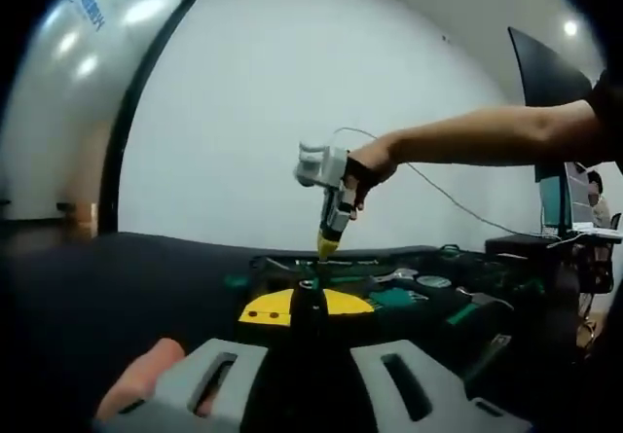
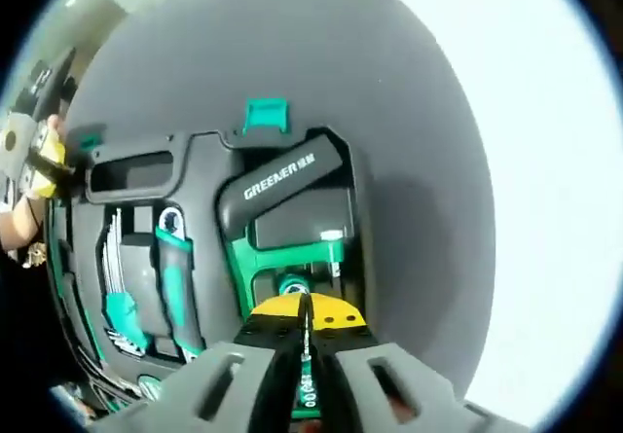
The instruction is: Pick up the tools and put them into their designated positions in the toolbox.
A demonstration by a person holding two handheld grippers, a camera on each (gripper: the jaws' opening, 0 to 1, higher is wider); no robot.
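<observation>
An open black toolbox lies on a dark table. In it sit a black and green tool marked GREENER, a set of hex keys and a teal-handled wrench. My right gripper hangs straight over the box, its jaws closed on a thin green-marked tool. In the left gripper view the right gripper points down, just above the toolbox, held by a hand. My left gripper is low at the box's near side, jaws together. It also appears as the left gripper at the box's left end.
The dark table top extends well past the box on the right. A teal latch sticks out from the box's far edge. A monitor and desk clutter stand at the right, behind a white wall.
</observation>
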